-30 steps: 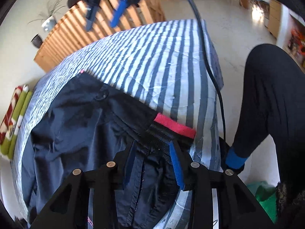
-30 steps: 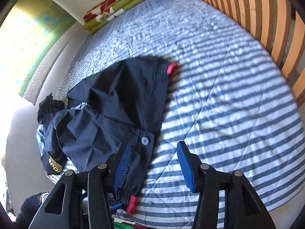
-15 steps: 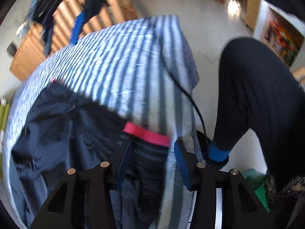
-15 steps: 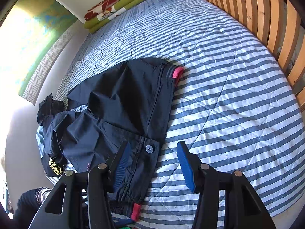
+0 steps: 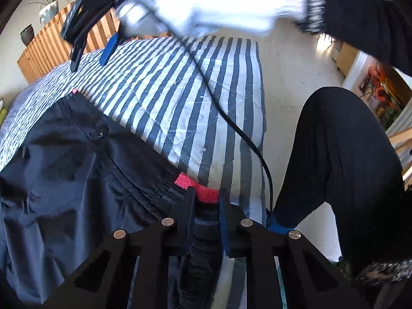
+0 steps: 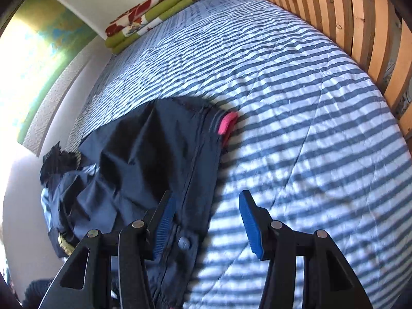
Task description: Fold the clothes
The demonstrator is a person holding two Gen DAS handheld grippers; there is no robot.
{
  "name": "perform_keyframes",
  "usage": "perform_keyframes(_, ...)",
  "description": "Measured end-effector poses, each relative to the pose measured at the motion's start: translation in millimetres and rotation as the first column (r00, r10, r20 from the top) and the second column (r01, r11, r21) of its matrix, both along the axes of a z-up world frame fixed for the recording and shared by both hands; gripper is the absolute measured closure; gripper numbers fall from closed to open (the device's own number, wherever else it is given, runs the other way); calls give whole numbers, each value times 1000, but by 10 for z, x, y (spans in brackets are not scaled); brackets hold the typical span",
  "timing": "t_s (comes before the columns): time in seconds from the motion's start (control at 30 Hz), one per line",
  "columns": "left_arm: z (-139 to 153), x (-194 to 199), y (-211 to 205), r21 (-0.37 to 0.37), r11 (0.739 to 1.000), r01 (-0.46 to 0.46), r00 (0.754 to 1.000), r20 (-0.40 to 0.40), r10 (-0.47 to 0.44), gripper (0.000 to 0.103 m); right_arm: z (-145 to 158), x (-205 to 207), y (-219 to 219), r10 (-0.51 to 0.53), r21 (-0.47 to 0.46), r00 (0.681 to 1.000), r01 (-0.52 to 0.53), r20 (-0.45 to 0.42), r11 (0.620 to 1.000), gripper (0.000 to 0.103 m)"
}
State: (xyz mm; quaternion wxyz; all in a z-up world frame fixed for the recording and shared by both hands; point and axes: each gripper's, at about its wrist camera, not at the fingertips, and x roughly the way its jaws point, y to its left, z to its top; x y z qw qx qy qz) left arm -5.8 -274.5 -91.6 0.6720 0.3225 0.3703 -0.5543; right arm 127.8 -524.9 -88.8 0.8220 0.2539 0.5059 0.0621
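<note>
I count one garment in play: a dark navy pair of trousers (image 5: 67, 180) spread flat on the striped bedspread (image 5: 185, 97), with a second, crumpled dark garment (image 6: 59, 159) heaped at the bed's far-left edge in my right wrist view. The trousers carry two pink cuffs: the near pink cuff (image 5: 203, 188) sits between my left gripper (image 5: 206, 206) fingers, and the far pink cuff (image 6: 226, 126) lies out on the stripes. I see one button (image 6: 184, 243) on the fabric. My left jaws have just been closing and now pinch the ribbed cuff band, the pads pressing its sides. My right gripper (image 6: 206, 221) hangs over the trouser edge with its jaws spread, nothing clamped; whether the left blue pad touches the cloth I can't say for sure, as the frame is blurred. One wooden slatted headboard (image 6: 360, 20) runs along the bed, and one stack of folded patterned linens (image 6: 149, 15) rests at the far end. One cable (image 5: 231, 121) trails across the bedspread.
</note>
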Motion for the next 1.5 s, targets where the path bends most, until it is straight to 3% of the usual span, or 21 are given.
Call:
perform_keyframes(0.23, 7, 81, 58, -42, 998, -43, 997, -68, 40, 89, -489, 660, -132, -90, 137, 996, 89, -1, 987, 56)
perform_keyframes(0.4, 26, 120, 103, -73, 995, -64, 993, -105, 57, 90, -614, 873, 37, -75, 113, 997, 71, 28, 991, 56)
perform_keyframes(0.47, 30, 154, 104, -83, 993, -79, 990, -127, 68, 90, -602, 891, 68, -88, 80, 996, 85, 30, 993, 72)
perform_keyframes(0.5, 37, 167, 99, -89, 992, -87, 987, -139, 75, 91, -603, 898, 71, -102, 44, 995, 101, 22, 994, 87)
perform_keyframes(0.63, 75, 186, 57, -110, 989, -101, 984, -159, 83, 91, -507, 867, 70, -108, -10, 993, 109, 42, 994, 94)
perform_keyframes(0.87, 247, 108, -202, -178, 981, -77, 982, -184, 43, 91, -158, 771, 65, -118, -210, 991, 129, 63, 969, 96)
perform_keyframes(1.03, 385, -9, -580, -257, 966, -23, 980, -195, -29, 91, 143, 525, -285, -183, -345, 979, 205, 95, 916, 96)
perform_keyframes(1.17, 468, -100, -924, -312, 950, 25, 974, -205, -93, 91, 257, 304, -676, -258, -417, 961, 276, 99, 866, 96)
perform_keyframes(1.27, 464, -140, -1075, -277, 960, 34, 975, -204, -93, 89, 194, 240, -875, -270, -403, 961, 268, 53, 875, 95)
perform_keyframes(1.37, 501, -112, -916, -261, 965, 5, 970, -232, -68, 86, 117, 215, -918, -249, -386, 968, 227, -8, 894, 90)
perform_keyframes(1.5, 607, 30, -313, -255, 961, -107, 975, -214, 52, 77, 312, 98, -692, -197, -416, 979, 200, 51, 887, 77)
